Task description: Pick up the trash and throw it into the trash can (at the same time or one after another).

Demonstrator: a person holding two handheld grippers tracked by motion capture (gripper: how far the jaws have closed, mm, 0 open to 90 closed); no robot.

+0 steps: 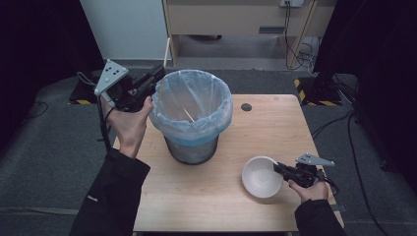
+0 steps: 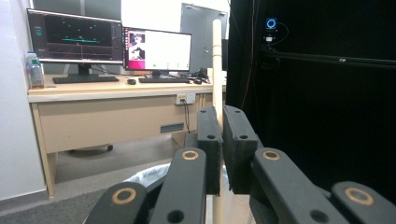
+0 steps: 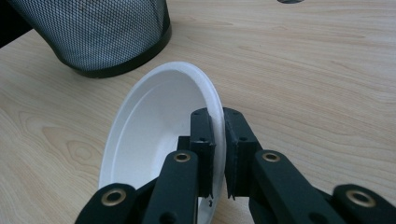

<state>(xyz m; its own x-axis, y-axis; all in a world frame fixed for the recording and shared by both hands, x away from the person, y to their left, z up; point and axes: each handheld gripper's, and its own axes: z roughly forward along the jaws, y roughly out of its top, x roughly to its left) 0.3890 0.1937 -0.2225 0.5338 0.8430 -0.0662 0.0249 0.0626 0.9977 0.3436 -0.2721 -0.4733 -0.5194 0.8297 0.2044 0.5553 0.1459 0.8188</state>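
**Both claws clenched: one on a stick, one on a bowl's rim**

The left claw (image 2: 218, 140) is clamped on a pale wooden stick (image 2: 217, 65), which passes between its jaws and stands upright in the left gripper view, rising well above the jaw tips and running on below them. In the high view this claw (image 1: 156, 78) is held up off the surface, just beside the far left rim of the bin, with the person's left hand (image 1: 129, 120) wrapped under the gripper body.

The right claw (image 3: 218, 154) is pinched on the rim of a white bowl (image 3: 154, 130), one jaw inside the bowl and one outside. The bowl is tipped up on its edge, its hollow facing left in the right gripper view. From above, the right claw (image 1: 279, 169) sits low at the near right of the surface (image 1: 275, 128), the bowl (image 1: 260, 176) just left of it.

The black mesh bin (image 1: 192, 115), lined with a clear plastic bag (image 1: 164, 110) folded over its rim, stands on the left half of the surface, apart from the bowl. A thin pale stick lies inside it (image 1: 188, 114).

A small dark round mark (image 1: 246, 106) sits on the surface beyond the bin's right side.
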